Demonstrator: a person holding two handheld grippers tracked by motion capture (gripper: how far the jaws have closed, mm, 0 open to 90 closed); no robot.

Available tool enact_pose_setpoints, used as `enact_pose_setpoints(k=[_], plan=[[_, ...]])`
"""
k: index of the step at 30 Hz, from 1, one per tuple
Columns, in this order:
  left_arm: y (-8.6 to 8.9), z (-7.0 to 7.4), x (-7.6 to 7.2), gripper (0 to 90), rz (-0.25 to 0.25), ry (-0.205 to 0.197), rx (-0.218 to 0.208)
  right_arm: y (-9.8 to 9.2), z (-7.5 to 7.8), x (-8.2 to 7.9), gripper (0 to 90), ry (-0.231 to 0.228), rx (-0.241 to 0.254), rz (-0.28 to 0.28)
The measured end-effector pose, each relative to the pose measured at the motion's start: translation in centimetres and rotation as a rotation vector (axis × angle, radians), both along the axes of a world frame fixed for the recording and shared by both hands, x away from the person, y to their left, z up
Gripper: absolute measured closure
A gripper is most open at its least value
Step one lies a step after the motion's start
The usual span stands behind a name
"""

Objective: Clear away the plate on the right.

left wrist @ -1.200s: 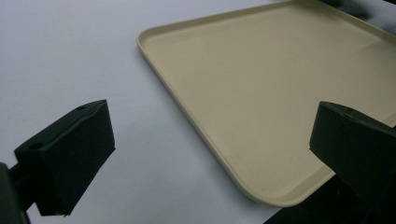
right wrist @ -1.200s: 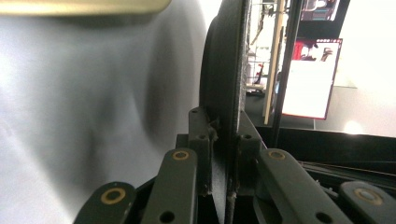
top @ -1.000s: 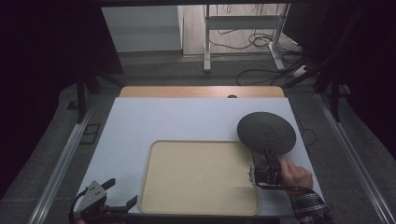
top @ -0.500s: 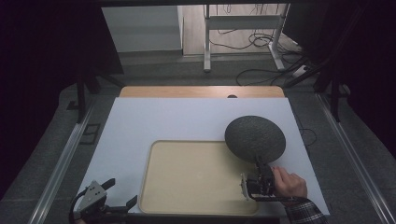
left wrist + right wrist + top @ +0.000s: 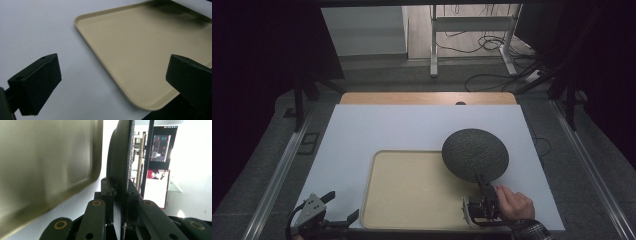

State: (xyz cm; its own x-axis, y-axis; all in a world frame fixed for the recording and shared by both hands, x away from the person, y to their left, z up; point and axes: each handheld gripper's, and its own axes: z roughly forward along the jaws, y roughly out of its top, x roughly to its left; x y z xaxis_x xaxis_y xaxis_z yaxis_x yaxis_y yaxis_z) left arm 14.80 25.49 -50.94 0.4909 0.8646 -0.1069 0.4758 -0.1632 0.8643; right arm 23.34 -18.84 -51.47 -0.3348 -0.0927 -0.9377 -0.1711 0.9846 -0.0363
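A: What does the right hand-held gripper (image 5: 481, 196) have?

B: Its jaws are clamped on the near rim of a dark round plate (image 5: 475, 154). From the right gripper view the plate (image 5: 123, 157) stands edge-on between the pads.

A: How is the plate lying?

B: Tilted, reaching away from the gripper, over the tan tray's (image 5: 412, 220) far right corner and the white bench (image 5: 377, 127). It looks dull grey and speckled.

A: And the left hand-held gripper (image 5: 343, 209)?

B: Wide open, holding nothing, at the tray's (image 5: 140, 45) near left corner.
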Motion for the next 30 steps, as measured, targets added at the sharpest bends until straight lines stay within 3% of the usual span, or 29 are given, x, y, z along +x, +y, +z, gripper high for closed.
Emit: enact_pose_setpoints(k=[14, 30], plan=[[0.1, 0.0, 0.0, 0.0, 0.008, -0.002, 0.000, 2.4, 0.1, -2.7, 81.8, 0.004, -0.007, 0.085], [0.1, 0.1, 0.0, 0.0, 0.006, -0.004, -0.001, 5.1, -0.8, -5.2, 81.7, 0.013, 0.005, 0.191]])
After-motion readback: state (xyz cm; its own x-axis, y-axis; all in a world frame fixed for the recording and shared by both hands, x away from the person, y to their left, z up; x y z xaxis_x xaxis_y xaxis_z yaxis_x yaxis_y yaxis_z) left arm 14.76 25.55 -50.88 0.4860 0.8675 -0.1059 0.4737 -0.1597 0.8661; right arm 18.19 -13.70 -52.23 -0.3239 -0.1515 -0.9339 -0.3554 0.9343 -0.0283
